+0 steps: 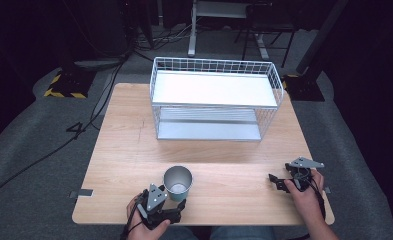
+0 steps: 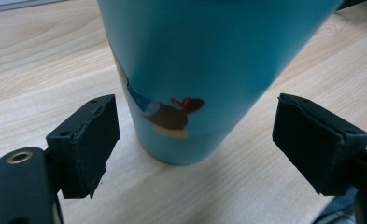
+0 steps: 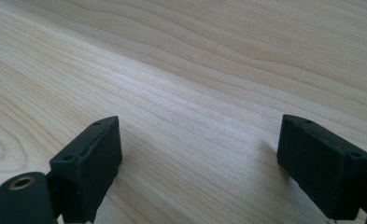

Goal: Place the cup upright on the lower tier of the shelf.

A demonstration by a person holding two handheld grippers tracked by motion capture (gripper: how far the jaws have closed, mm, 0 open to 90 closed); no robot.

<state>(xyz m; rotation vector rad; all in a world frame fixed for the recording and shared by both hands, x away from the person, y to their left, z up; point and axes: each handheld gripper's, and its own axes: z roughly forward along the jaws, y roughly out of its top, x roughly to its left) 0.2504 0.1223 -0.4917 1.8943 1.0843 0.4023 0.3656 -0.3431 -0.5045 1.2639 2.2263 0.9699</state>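
Teal cup between parted left gripper jaws; right gripper likewise agape

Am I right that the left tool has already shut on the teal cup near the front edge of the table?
Not quite: the left tool is open, its jaws standing apart on either side of the teal cup without touching it, as the left gripper view shows. The cup does stand near the table's front edge.

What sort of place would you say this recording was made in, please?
Probably a lab or studio set up for recording: a lone wooden table on grey carpet, cables trailing over the floor, and hazard-striped equipment bases in dark surroundings.
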